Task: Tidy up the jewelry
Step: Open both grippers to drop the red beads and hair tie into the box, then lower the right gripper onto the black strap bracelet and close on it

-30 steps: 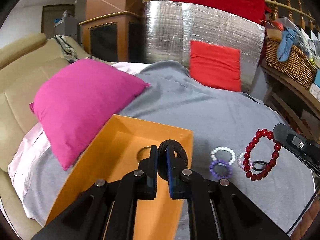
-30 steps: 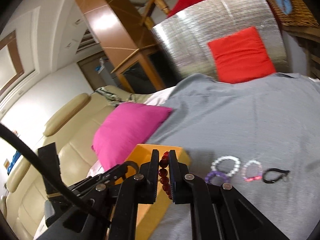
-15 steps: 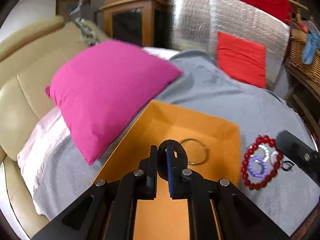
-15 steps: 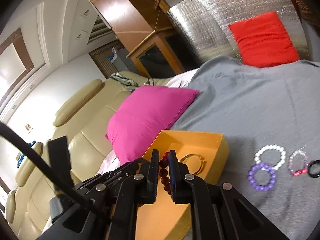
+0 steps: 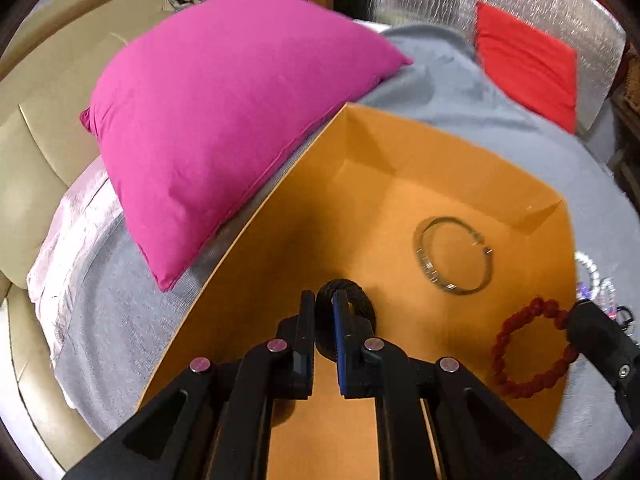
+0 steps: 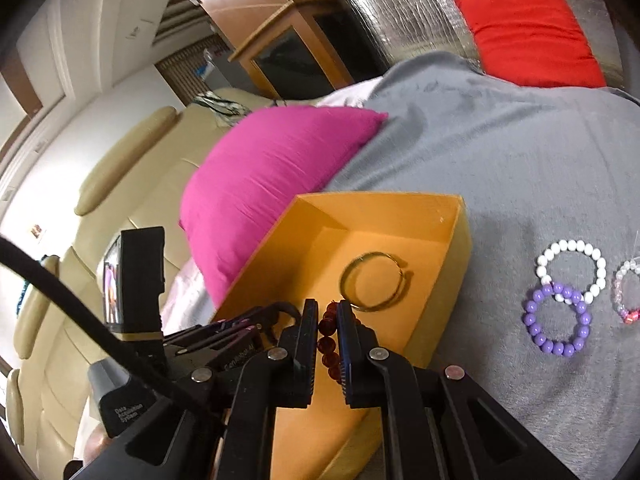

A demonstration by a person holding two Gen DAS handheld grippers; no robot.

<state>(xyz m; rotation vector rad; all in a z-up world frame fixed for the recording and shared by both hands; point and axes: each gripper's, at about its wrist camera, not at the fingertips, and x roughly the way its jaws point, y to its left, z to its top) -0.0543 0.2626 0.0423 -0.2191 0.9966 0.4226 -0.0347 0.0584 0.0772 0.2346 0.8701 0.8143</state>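
My left gripper (image 5: 324, 300) clamped on black braided band (image 5: 352, 300), right gripper (image 6: 328, 312) clamped on red bead bracelet (image 6: 326, 344); both over orange box (image 5: 440, 152).

Bedding and furniture on and around grey blanket (image 6: 500, 168)

Magenta pillow (image 5: 224, 108) along left edge; red cushion (image 6: 528, 36) against silver foil panel (image 6: 404, 8) at far edge; beige sofa (image 6: 132, 200) beyond left side.
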